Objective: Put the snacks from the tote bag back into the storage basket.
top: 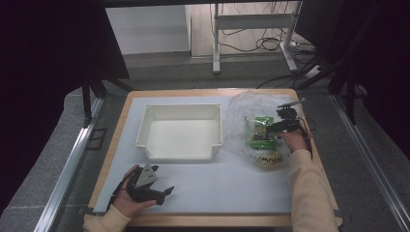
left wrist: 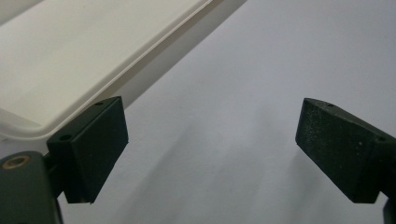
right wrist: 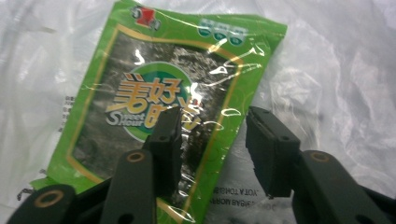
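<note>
A green seaweed snack packet (top: 260,130) lies inside a crumpled clear plastic bag (top: 239,113) on the right of the table. A yellowish packet (top: 269,158) sits in the same bag, nearer me. My right gripper (top: 271,128) reaches into the bag from the right. In the right gripper view its jaws stand open (right wrist: 215,122) astride the right edge of the green packet (right wrist: 140,79), the left jaw over the print, the right one over bare plastic. My left gripper (top: 164,192) rests near the front left, open (left wrist: 210,121) over the white mat with nothing between its jaws.
An empty white bin (top: 145,126) stands mid-table, left of the bag; its rim (left wrist: 107,88) shows in the left gripper view. A white mat (top: 227,186) covers the wooden tabletop. Beyond the far edge are a metal stand and cables on the floor.
</note>
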Demonstrator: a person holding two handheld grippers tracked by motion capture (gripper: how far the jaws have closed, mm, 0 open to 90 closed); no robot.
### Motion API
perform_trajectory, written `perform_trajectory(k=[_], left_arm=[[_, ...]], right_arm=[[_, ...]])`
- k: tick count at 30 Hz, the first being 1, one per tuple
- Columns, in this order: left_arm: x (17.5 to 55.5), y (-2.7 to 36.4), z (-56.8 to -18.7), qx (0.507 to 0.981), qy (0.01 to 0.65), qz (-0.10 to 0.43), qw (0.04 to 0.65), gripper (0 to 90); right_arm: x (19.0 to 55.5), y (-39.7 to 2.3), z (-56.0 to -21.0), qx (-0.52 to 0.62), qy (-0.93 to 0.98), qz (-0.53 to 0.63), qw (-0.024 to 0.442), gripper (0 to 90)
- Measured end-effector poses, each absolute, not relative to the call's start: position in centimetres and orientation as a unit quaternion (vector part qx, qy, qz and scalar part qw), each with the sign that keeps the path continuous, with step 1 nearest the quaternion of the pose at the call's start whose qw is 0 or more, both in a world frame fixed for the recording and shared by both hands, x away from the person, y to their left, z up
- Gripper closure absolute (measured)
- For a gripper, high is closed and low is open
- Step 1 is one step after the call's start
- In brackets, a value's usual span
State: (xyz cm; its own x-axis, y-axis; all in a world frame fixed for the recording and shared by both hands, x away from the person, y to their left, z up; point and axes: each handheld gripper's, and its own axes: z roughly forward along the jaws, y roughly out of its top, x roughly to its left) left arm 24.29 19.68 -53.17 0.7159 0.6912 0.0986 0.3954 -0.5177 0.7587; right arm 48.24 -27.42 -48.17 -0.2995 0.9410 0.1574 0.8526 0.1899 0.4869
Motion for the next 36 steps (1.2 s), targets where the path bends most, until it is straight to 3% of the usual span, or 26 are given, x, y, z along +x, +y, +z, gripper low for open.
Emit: perform_trajectory(k=[1, 6, 17, 36], left_arm=[[24.3, 19.7, -53.2, 0.848, 0.32, 0.199, 0.372, 9.2], [24.3, 19.7, -53.2, 0.848, 0.32, 0.199, 0.372, 9.2], [24.3, 19.7, -53.1, 0.849, 0.317, 0.201, 0.372, 9.2], [24.3, 19.7, -53.1, 0.848, 0.319, 0.199, 0.373, 9.2]], right_arm=[[48.3, -27.7, -48.4, 0.588, 0.766, 0.245, 0.083, 62.3], [48.5, -27.9, -48.6, 0.599, 0.758, 0.248, 0.071, 68.4], [48.7, -26.9, -48.3, 0.606, 0.761, 0.212, 0.094, 86.3], [48.1, -26.7, -47.1, 0.603, 0.758, 0.224, 0.108, 90.0]])
